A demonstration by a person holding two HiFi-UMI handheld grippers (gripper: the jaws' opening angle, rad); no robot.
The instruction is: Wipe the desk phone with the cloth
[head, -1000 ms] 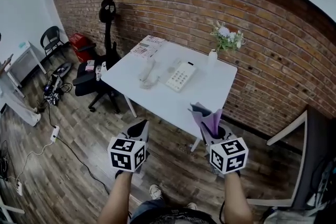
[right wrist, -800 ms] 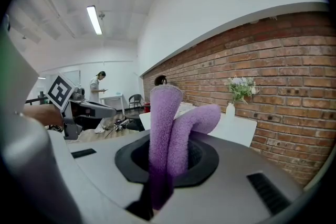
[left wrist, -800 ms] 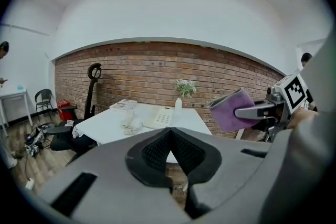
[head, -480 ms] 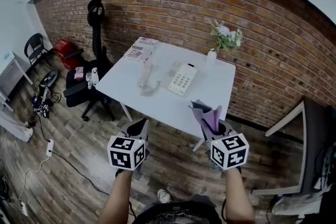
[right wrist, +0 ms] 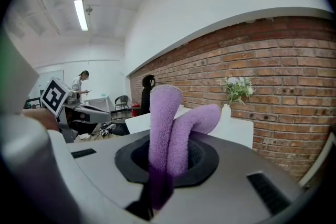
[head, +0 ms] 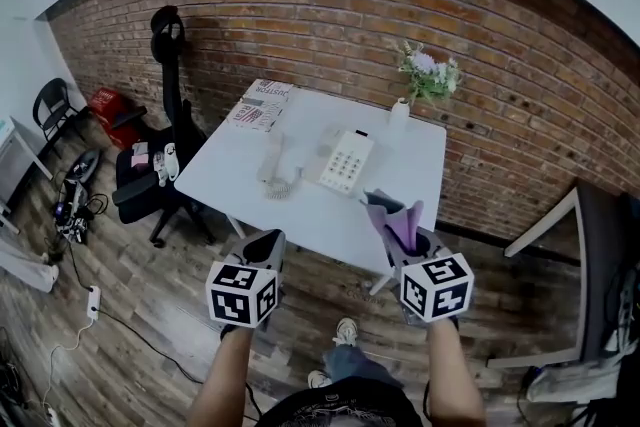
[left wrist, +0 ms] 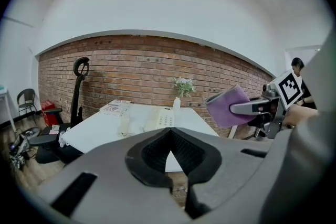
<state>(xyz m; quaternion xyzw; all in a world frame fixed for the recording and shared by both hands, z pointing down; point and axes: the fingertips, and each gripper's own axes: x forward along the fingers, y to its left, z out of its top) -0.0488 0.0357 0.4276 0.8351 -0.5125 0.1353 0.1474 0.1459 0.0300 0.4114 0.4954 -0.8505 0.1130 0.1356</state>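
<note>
Not yet wiping: cloth [head: 397, 215] pinched in right gripper [head: 400, 240], left gripper [head: 265, 243] pressed together empty; next, reaching the far-off desk phone [head: 346, 161].

The bare left forearm [head: 222, 377] and right forearm [head: 452, 383] reach forward, side by side. The grey two-jaw left gripper [head: 264, 242] has its jaws together, nothing between them. The grey right gripper [head: 404, 253] clamps a folded purple cloth [head: 396, 218].

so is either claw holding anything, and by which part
The right claw is shut on the purple cloth, pinching its lower end; the rest sticks up past the jaws. The left claw is shut on nothing.
</note>
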